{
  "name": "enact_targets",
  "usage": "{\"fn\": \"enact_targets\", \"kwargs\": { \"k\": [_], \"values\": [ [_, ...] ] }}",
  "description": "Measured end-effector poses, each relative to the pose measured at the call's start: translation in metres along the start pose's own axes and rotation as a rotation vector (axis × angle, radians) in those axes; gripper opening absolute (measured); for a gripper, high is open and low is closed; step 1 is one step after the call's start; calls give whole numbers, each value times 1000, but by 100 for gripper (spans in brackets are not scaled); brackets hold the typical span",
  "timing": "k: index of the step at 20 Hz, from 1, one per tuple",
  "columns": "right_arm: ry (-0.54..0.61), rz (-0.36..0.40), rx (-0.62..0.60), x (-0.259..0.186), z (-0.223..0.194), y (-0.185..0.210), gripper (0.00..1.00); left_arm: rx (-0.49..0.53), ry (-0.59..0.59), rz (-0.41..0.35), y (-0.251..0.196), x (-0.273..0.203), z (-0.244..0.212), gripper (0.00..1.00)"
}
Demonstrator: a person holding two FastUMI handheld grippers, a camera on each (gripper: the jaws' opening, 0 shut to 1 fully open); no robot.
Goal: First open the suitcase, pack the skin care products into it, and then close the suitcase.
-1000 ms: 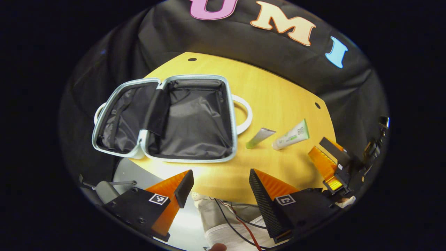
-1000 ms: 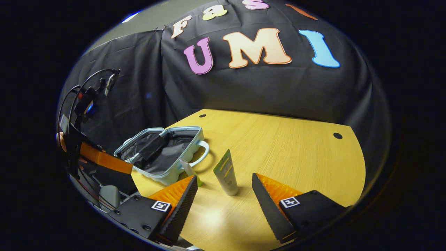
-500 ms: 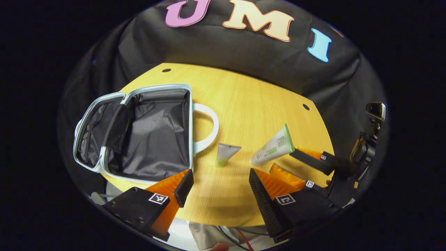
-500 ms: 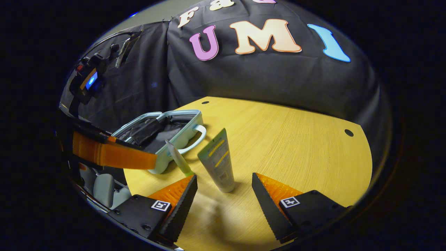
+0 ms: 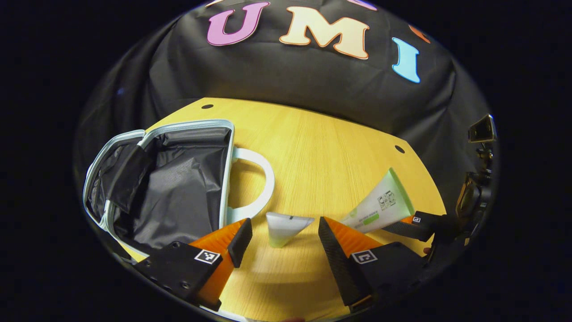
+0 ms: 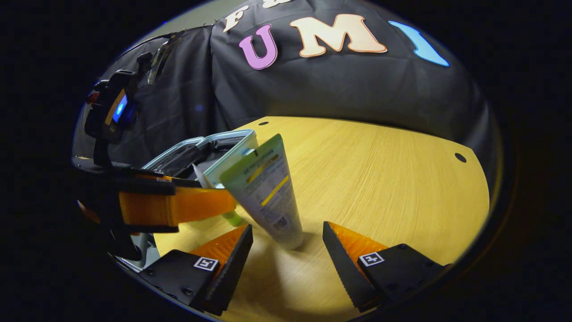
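We hold each gripper spread open over its own tube on the table: the left gripper (image 5: pixel 279 237) straddles the small tube (image 5: pixel 285 227), the right gripper (image 6: pixel 288 243) the large tube (image 6: pixel 268 190), both pointing away beside the open suitcase (image 5: pixel 225 179).

warm overhead glare, fisheye-warped edges

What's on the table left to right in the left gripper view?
open suitcase → suitcase handle → small tube → large tube → right gripper, at the large tube's near end.
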State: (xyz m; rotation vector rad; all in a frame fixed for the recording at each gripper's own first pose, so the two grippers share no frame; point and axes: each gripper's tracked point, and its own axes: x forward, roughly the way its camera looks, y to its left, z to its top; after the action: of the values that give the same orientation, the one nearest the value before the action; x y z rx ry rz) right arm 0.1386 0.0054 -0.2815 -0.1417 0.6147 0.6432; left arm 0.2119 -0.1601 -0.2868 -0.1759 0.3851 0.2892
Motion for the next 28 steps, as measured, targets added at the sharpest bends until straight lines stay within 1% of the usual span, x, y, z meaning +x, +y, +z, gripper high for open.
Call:
{"fn": "enact_targets", "kwargs": {
  "k": [3, 4, 5, 6, 7, 8, 9, 10, 11, 13, 14, 15, 17, 18, 19, 20, 21, 22, 23, 24, 26, 27, 28],
  "values": [
    [7, 7, 6, 10, -5, 0, 98, -4, -1, 16, -4, 13, 0, 89],
    [12, 11, 10, 13, -5, -1, 98, -2, 8, 24, -2, 18, -2, 87],
    [15, 15, 13, 15, -7, -1, 94, -1, 17, 24, -3, 22, -5, 84],
    [17, 19, 16, 17, -7, -1, 100, 0, 30, 30, -3, 26, -8, 70],
    [19, 24, 20, 18, -8, -1, 98, 7, 45, 37, -1, 28, -10, 54],
    [22, 30, 26, 20, -8, -1, 98, 9, 51, 26, -4, 25, -11, 37],
    [25, 38, 31, 23, -9, 0, 98, 10, 38, 20, -6, 31, -7, 36],
    [21, 47, 35, 25, -7, 2, 98, 4, 39, 8, -8, 33, -8, 30],
    [13, 51, 34, 28, -4, 4, 98, -7, 50, -1, -10, 32, -9, 32],
    [2, 41, 26, 32, -1, 1, 96, -17, 56, -9, -11, 28, -8, 30],
    [2, 33, 25, 35, 1, 0, 84, -15, 62, -7, -11, 27, -7, 30],
    [7, 37, 31, 33, 0, 1, 77, -13, 72, -5, -11, 23, -6, 29],
    [2, 29, 17, 36, 3, 4, 55, -14, 76, -4, -11, 16, 0, 30],
    [6, 29, 12, 38, 4, 5, 50, -21, 79, -7, -10, 13, 2, 30],
    [11, 33, 17, 36, 4, 5, 48, -38, 66, -9, -10, 8, 8, 29],
    [23, 37, 25, 35, 4, 6, 49, -51, 60, -16, -8, 3, 14, 30],
    [29, 35, 32, 36, 2, 6, 44, -59, 61, -11, -4, -5, 20, 29],
    [35, 33, 36, 36, 4, 7, 47, -61, 57, 1, 5, -11, 28, 29],
    [43, 31, 35, 36, 3, 8, 44, -69, 43, 18, 14, -17, 37, 30],
    [50, 26, 31, 35, 2, 7, 47, -83, 32, 31, 27, -24, 45, 29],
    [68, 15, 26, 33, 2, 6, 41, -127, 16, 40, 50, -33, 60, 29],
    [74, 12, 27, 31, 2, 7, 45, -139, 31, 59, 67, -37, 62, 30],
    [77, 6, 24, 30, 3, 8, 45, -139, 52, 80, 87, -39, 61, 29]
  ]
}}
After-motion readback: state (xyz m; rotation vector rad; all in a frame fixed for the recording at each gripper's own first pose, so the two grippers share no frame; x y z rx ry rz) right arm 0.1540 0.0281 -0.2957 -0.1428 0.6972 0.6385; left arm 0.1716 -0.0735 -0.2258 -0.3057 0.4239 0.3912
